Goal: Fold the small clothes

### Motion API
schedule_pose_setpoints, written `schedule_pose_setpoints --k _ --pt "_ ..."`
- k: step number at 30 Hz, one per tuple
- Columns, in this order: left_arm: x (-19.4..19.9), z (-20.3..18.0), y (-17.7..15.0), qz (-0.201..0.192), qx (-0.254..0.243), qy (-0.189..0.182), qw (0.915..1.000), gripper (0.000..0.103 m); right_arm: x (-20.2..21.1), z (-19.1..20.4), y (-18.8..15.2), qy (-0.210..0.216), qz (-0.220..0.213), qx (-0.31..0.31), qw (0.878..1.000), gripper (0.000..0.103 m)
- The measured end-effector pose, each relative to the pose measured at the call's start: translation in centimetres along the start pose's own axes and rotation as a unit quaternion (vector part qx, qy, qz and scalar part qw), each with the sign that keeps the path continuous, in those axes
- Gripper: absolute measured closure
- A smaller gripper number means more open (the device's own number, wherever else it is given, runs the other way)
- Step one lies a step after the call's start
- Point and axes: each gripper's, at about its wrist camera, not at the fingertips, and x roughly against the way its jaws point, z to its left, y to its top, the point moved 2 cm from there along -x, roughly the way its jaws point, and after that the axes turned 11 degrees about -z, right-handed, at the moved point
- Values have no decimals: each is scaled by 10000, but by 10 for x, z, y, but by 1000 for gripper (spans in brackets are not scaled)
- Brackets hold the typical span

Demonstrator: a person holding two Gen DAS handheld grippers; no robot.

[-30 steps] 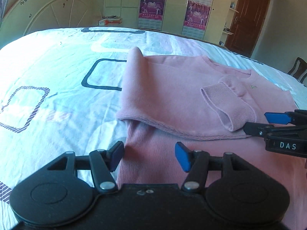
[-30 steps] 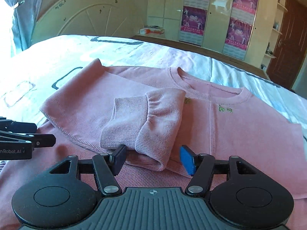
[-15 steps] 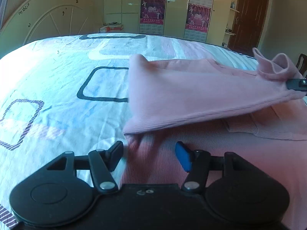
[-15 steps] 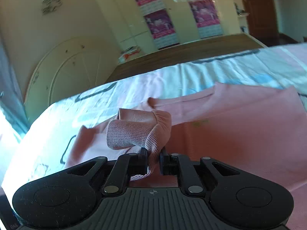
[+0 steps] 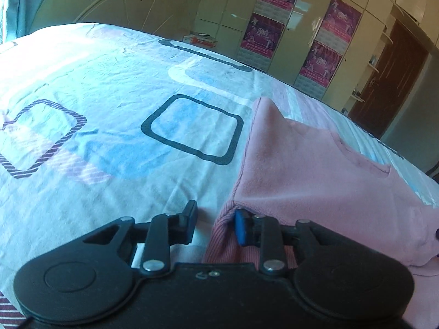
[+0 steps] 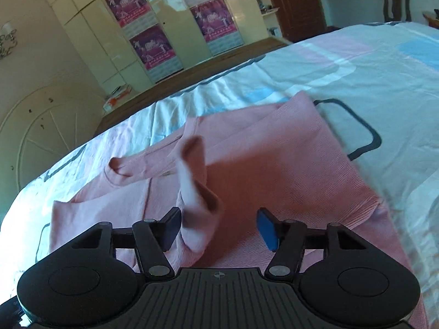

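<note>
I can read almost nothing here. The pink posters (image 5: 340, 22) on the wardrobe doors (image 5: 307, 27) carry print, and one seems to show large figures near its top, but they are too blurred for me to make out. The same posters (image 6: 148, 46) from my right tongs are just as unreadable.

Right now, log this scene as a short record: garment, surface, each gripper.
garment: pink sweater, lying partly folded
sleeve: cuff raised and blurred, between the right fingers, not pinched
surface: patterned bedsheet
left gripper: open, at the sweater's ribbed hem corner
right gripper: open, over the sweater
</note>
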Motion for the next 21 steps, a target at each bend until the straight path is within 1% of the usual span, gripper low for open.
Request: schedule_pose_setpoints --k 2,5,7,8,9,11,12,13,15,18,20,21 --pt "0 -4 0 6 -89 25 10000 74 -1 -7 0 -33 59 -140 9999 42" --pt "0 -2 0 28 -1 0 10000 74 -8 -7 -7 187 467 -73 9987 42" --pt "0 0 0 47 39 -28 10000 76 -10 -8 -9 99 480 26 9988 42" --pt "0 -1 0 53 -1 -29 10000 76 -10 -11 -11 -42 424 5 9991 42" --pt "0 -1 0 61 -57 -24 10000 76 -11 -13 -11 -82 432 -51 9990 43" --pt "1 -5 -1 82 -226 -18 9997 76 -13 -10 -13 101 574 -51 9983 44" --pt "1 -6 -1 88 -293 -11 9995 74 -14 -5 -15 149 626 76 9979 50" --pt "2 -7 -1 111 -335 -9 9994 73 -15 0 -18 197 676 264 9972 68" --pt "4 -8 -1 146 -369 -4 9992 73 -17 7 -21 254 746 415 9960 88" --pt "13 -9 0 152 -401 3 9991 69 -16 10 -22 223 608 630 9959 88" --pt "22 -10 2 129 -422 -63 9990 67 -5 15 -17 185 264 1015 9943 88" --pt "27 -11 3 107 -473 -85 9988 66 -3 17 -15 182 190 1172 9928 88"
